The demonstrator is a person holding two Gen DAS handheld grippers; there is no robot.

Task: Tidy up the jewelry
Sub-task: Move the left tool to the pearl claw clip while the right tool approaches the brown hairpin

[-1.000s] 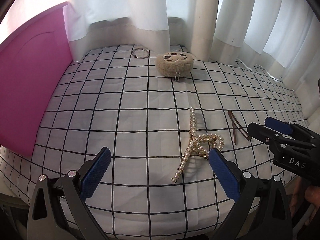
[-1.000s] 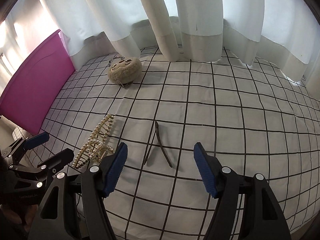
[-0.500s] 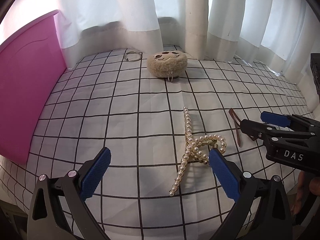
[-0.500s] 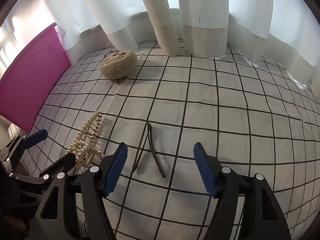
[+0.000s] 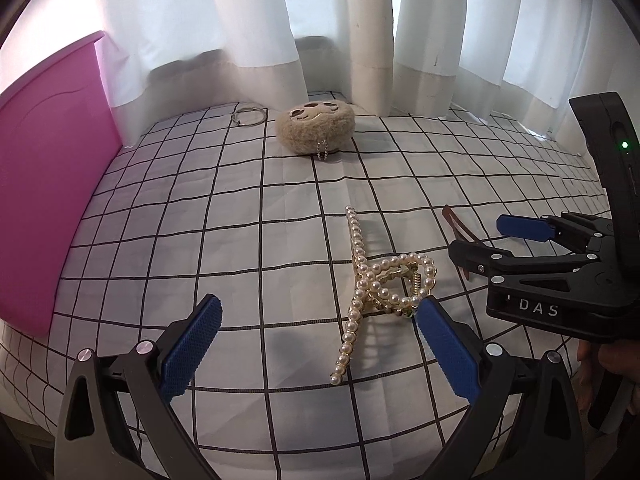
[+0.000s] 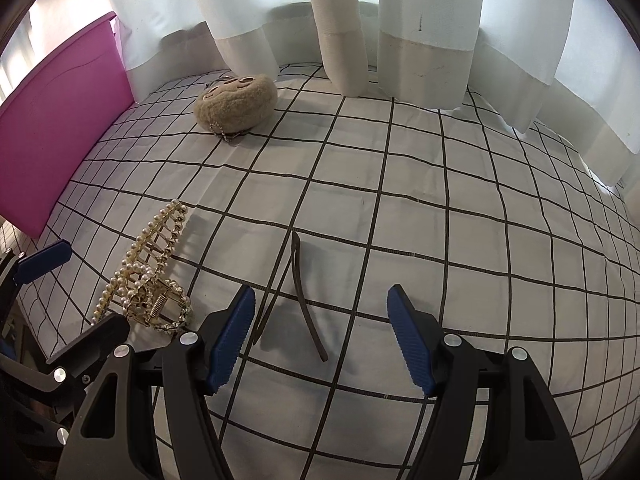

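Left gripper [image 5: 316,344]: its blue-padded fingers [image 5: 188,354] are spread wide and nothing is pinched; the tip of the right-hand pad is seen just beside the looped end of the pearl hair claw [image 5: 376,280], and contact cannot be told.
Right gripper [image 6: 320,338]: its fingers [image 6: 412,346] are held apart, with nothing gripped; the lower end of the brown hair clip [image 6: 302,298] lies between the pads without being touched.
Pearl hair claw: it is laid on the checked cloth [image 5: 240,220], its long toothed row pointing away towards the curtains [image 5: 240,20], close in front of the left gripper.
Brown hair clip: it is laid flat on the cloth, just to the right of the claw, its two thin arms splayed in a narrow V.
Plush pouch [image 5: 316,128]: it is set far back near the curtain hem, a short bead chain hanging at its front; a metal ring [image 5: 249,115] lies beside it.
Edges: a pink panel [image 5: 44,184] stands along the left side; the curtains close off the back.
Open room: bare cloth is seen between the claw and the pouch, and across the whole right half in the right wrist view.
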